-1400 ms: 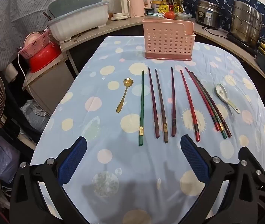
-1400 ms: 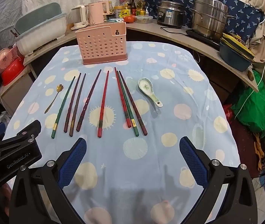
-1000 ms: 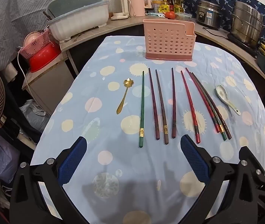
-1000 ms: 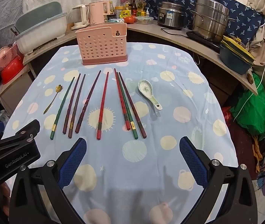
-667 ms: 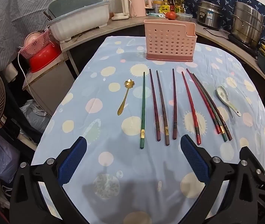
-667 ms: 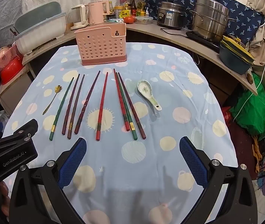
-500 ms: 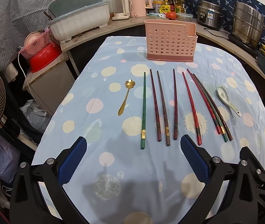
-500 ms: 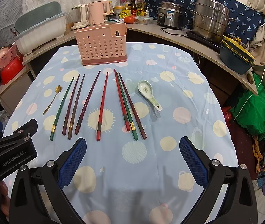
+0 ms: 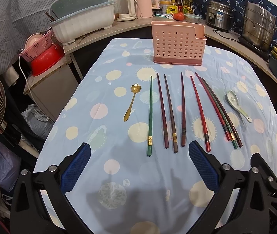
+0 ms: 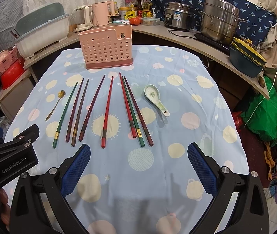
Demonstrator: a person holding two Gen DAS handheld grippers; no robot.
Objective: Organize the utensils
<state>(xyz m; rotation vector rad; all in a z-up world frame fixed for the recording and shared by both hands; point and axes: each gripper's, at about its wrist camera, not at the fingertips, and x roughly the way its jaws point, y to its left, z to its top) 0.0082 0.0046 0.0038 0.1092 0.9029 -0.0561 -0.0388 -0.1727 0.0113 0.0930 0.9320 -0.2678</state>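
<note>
Left wrist view shows us that nothing has been sorted yet: every utensil lies flat on the dotted blue tablecloth (image 9: 119, 171), and the pink perforated holder (image 9: 177, 43) stands upright at the far end of the table with nothing showing above its rim. We count eight chopsticks in a loose fan in front of it. The green chopstick (image 9: 150, 115) lies furthest left, next come three dark ones side by side, then the red chopstick (image 9: 199, 112) on its own, then a tight bundle of three (image 9: 219, 110) that touch or overlap near their thick ends. The gold spoon (image 9: 131, 102) sits just left of the green one, and the ceramic spoon (image 9: 237, 105) lies to the right of the bundle.

We hold the left gripper (image 9: 138, 169) spread wide and empty above the near edge of the cloth, short of the chopstick ends. Seen from the right wrist, the right gripper (image 10: 138, 169) is likewise wide apart with nothing between its blue pads (image 10: 76, 168). So we judge the task at its very start: all ten pieces remain to be lifted and dropped into the holder.

As for writing, we read "GenRobot.AI" in white on the black body of the left tool (image 10: 11, 168) where it enters the right wrist view. The bottles and tins on the back counter (image 10: 177, 36) carry labels too small for us to read
</note>
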